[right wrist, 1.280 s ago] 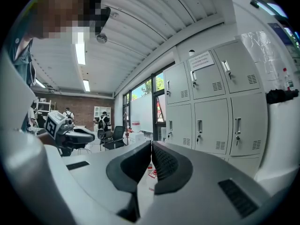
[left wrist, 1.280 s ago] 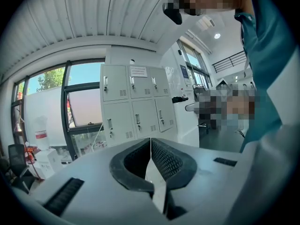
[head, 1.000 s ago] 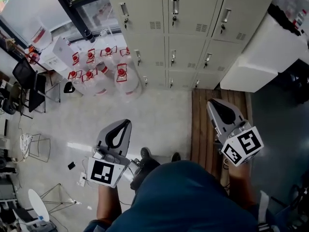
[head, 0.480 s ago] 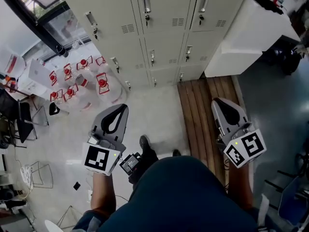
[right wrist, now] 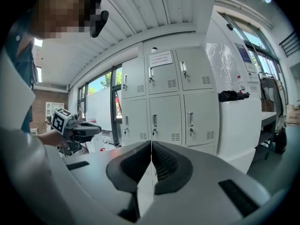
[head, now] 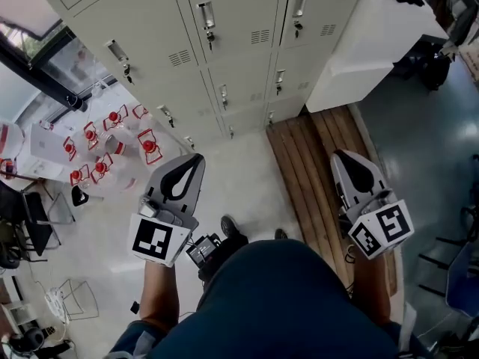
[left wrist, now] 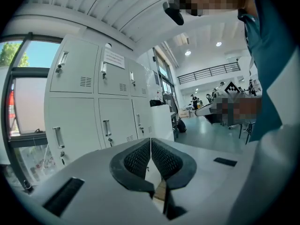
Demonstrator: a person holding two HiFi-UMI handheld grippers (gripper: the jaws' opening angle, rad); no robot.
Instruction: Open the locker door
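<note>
Lockers point(head: 142, 28) at 12 o'clock in the head view: flat beige sheet-metal doors point(head: 239, 13), all closed, each with a slim chrome handle point(head: 205, 13) and a slotted vent point(head: 179, 57); slatted wooden platform point(head: 307, 163) at 3 o'clock; clear jugs point(head: 112, 144) with red caps at 9 o'clock. Left gripper point(head: 196, 158) at 8 o'clock, ribbed black pads point(left wrist: 138, 158) pressed together, pinching nothing, well apart from the doors; right gripper point(head: 338, 157) at 4 o'clock, likewise closed tight and empty.

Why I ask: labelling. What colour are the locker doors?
Locker doors are plain pale grey-beige, clearest in head view.
</note>
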